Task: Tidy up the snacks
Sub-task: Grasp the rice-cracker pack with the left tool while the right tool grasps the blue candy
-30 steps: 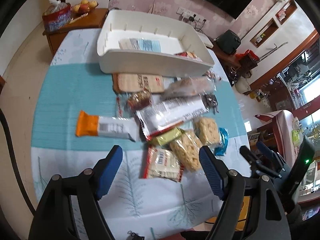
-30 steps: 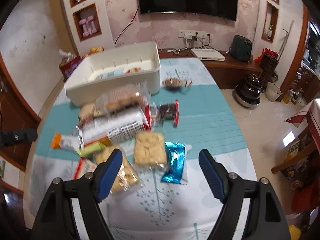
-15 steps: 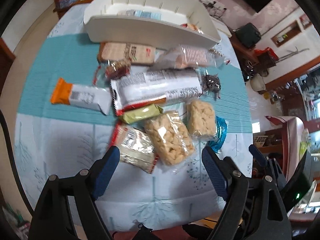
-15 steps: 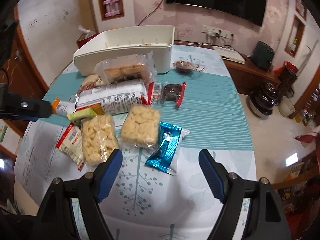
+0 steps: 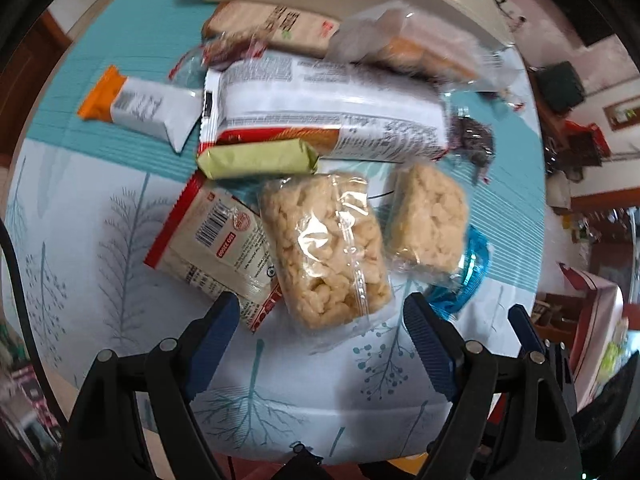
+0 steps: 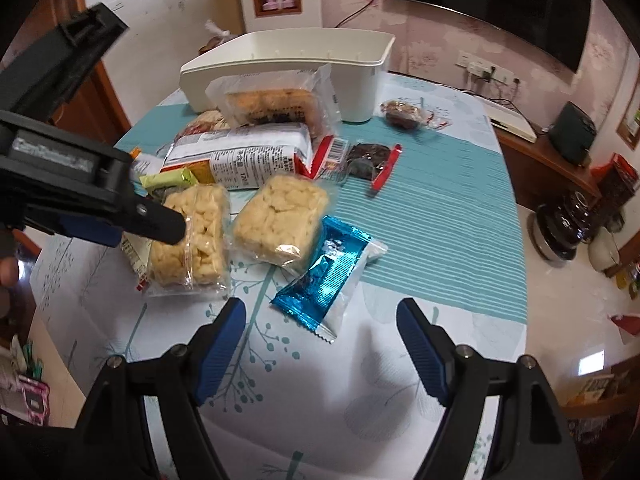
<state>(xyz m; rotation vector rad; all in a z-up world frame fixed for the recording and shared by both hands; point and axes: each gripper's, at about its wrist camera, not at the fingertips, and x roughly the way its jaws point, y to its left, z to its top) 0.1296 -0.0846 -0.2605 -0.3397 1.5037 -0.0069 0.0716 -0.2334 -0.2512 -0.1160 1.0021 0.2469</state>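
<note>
My left jaws (image 5: 320, 316) stood open, empty, the puffed-rice pack (image 5: 324, 248) at twelve o'clock, long axis toward me.

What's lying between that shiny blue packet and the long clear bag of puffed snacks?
A squarer clear-wrapped puffed rice cake lies between the blue packet and the long puffed-snack bag, overlapping the packet's edge; the right wrist view shows it best.

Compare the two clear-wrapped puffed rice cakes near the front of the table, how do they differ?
The rice cake on the left is longer and narrower; the rice cake on the right is squarer. The left one lies partly on a red-edged packet; the right one overlaps a blue foil packet. The left gripper hovers over the left one only. Both are pale yellow, lying flat.
</note>
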